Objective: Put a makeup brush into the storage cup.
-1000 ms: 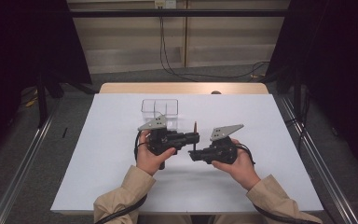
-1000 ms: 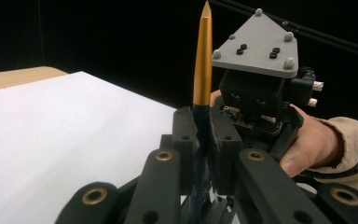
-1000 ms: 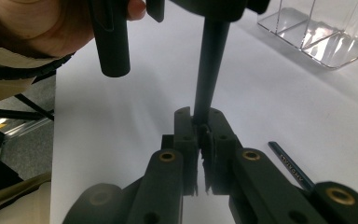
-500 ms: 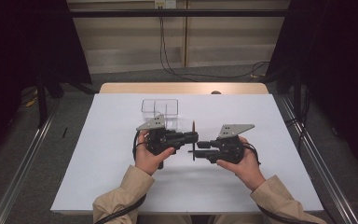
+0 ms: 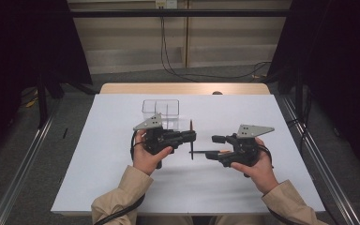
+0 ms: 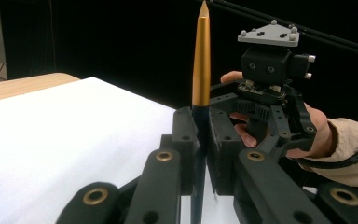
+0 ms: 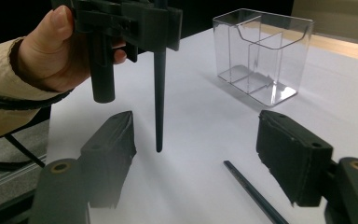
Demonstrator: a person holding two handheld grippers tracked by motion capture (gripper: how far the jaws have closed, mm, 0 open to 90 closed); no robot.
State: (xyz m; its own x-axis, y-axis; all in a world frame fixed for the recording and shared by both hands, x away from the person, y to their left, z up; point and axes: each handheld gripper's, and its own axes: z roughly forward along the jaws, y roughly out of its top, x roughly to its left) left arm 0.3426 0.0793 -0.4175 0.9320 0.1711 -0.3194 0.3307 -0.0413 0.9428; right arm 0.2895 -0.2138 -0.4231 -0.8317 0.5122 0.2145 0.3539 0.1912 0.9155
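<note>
Left gripper (image 5: pixel 191 136) clamping tight on a slim dark pen with a gold tapered end (image 5: pixel 191 139), holding it upright above the white paper sheet (image 5: pixel 98 154), gold end up. Right gripper (image 5: pixel 214 146) standing released, jaws spread wide after just opening, pads (image 7: pixel 114 140) clear of the pen's dark lower tip and gripping nothing. Lying flat on the sheet between those open jaws, a second thin dark stick (image 7: pixel 254 191). Farther back, standing on the sheet, a clear plastic two-compartment box (image 5: pixel 161 110).
</note>
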